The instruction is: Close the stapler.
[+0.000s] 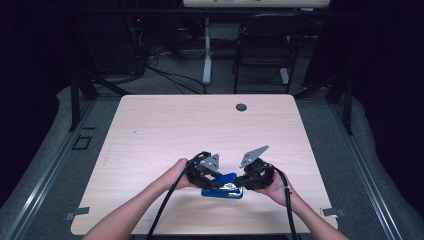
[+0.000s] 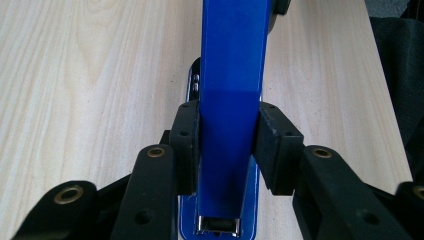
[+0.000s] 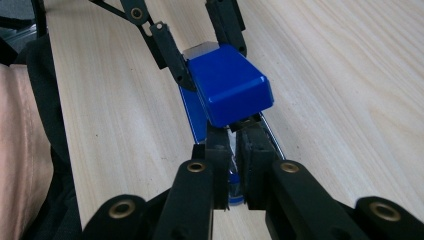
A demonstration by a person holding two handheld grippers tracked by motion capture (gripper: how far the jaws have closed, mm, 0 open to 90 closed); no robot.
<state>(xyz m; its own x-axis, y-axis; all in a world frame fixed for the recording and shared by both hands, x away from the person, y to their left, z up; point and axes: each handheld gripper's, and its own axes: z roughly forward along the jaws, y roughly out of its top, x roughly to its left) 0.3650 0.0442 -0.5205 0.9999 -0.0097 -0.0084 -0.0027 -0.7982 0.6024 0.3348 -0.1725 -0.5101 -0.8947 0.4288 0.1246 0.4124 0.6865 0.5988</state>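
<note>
A blue stapler (image 1: 222, 192) lies on the wooden table (image 1: 165, 125) near its front edge, between two hands. Its blue top arm (image 2: 232, 60) is tilted up off the base. My left gripper (image 2: 227, 145) is shut on that arm from both sides, gripping it near the hinge end. In the high view the left gripper (image 1: 216, 179) comes in from the left. My right gripper (image 3: 235, 145) is shut on the thin metal rail under the raised blue arm (image 3: 230, 85); from above, the right gripper (image 1: 242, 181) meets the stapler from the right. The left gripper's fingers (image 3: 172, 55) also appear beyond the arm.
A dark round grommet (image 1: 241, 107) sits in the table's far edge. Behind the table stand a black chair (image 1: 265, 45) and a white desk leg (image 1: 207, 50), with cables on the floor. Bare tabletop stretches left, right and beyond the stapler.
</note>
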